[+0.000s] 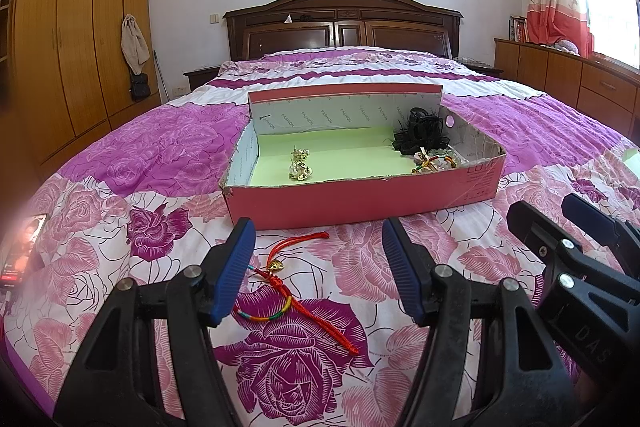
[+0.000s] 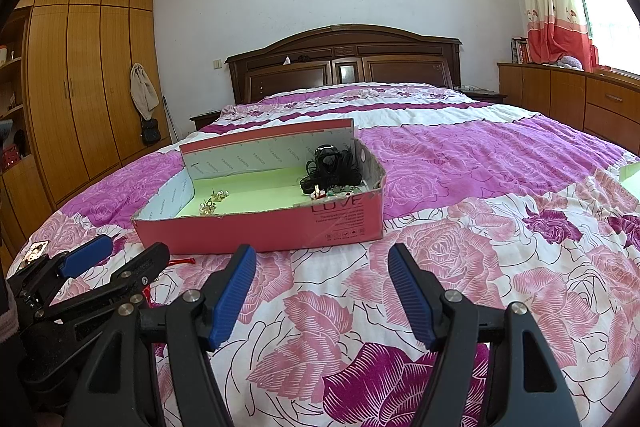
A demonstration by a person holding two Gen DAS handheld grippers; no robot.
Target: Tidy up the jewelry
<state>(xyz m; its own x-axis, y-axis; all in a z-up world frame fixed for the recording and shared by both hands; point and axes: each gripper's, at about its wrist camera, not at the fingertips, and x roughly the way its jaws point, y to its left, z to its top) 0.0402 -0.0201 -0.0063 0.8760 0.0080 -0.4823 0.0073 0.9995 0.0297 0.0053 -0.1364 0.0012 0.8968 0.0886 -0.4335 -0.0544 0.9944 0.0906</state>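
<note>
Red knotted cord bracelet with gold charm (image 1: pixel 294 285) lies on floral bed quilt (image 1: pixel 460 251), just before pink cardboard box (image 1: pixel 360 201). Long axis runs diagonally between left gripper (image 1: pixel 319 269) fingers. Left nearer. Right gripper (image 2: pixel 322 293) off to side. Both wide, empty.

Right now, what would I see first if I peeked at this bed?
A pink box sits open on the flowery quilt, with gold earrings at its left end and a black hairpiece at its right. In front of it a red cord charm lies on the quilt, between the fingers of the open left tool.
</note>
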